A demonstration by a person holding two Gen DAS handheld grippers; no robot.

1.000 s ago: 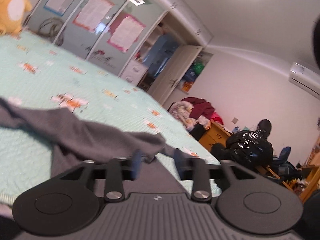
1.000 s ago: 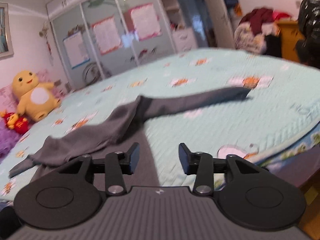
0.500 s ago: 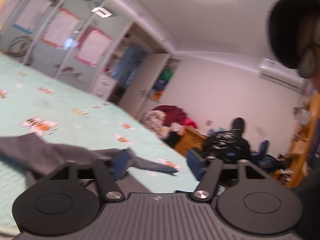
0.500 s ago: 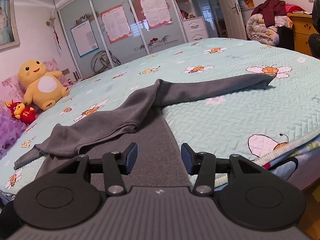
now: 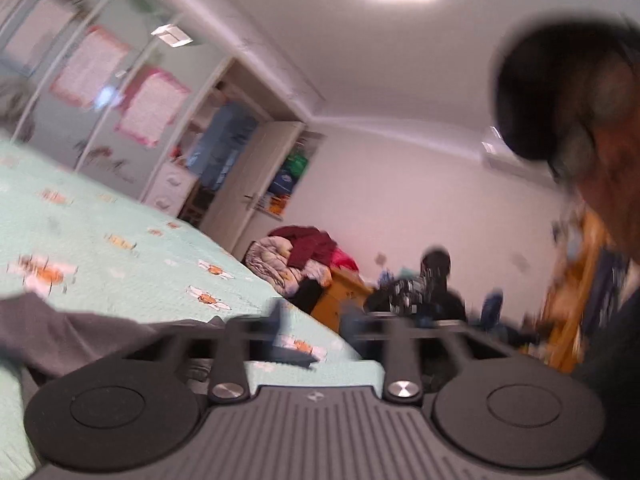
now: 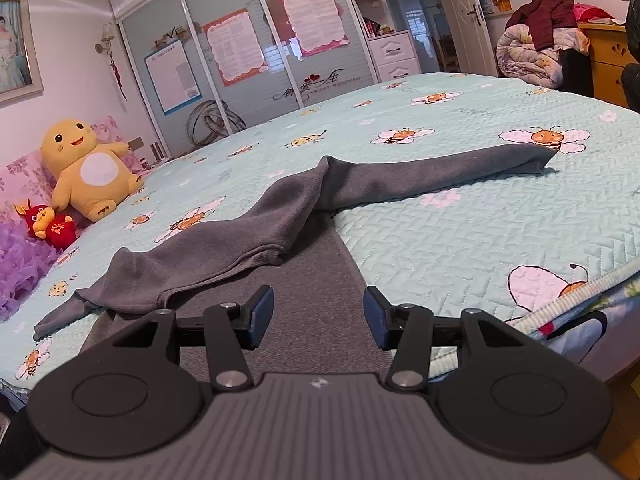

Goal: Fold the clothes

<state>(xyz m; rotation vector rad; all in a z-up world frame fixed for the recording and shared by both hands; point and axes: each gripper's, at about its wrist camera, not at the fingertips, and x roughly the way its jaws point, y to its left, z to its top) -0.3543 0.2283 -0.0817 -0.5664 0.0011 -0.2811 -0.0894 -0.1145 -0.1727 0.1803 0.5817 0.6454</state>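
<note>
A dark grey garment [image 6: 304, 216] lies on the mint bee-print bedspread [image 6: 500, 224]. One sleeve stretches to the right, the other is folded across toward the left, and the body hangs toward the near edge. My right gripper [image 6: 319, 317] hovers open just above the garment's body with nothing between its fingers. In the blurred left wrist view, my left gripper [image 5: 310, 326] is open and raised near the bed's right corner. The garment [image 5: 68, 340] sits low at the left there, with a sleeve tip behind the left finger.
A yellow plush toy [image 6: 86, 168], a small red toy [image 6: 50, 226] and purple frills [image 6: 20, 268] sit at the bed's head. Mirrored wardrobe doors [image 6: 248, 52] stand behind. A clothes pile [image 6: 540, 40] and wooden dresser [image 6: 608, 56] are at the right. A person's head [image 5: 568, 96] is close by.
The left gripper has swung up and to the right, off the garment and toward the room. The right gripper has steadied over the garment's body, open throughout.
</note>
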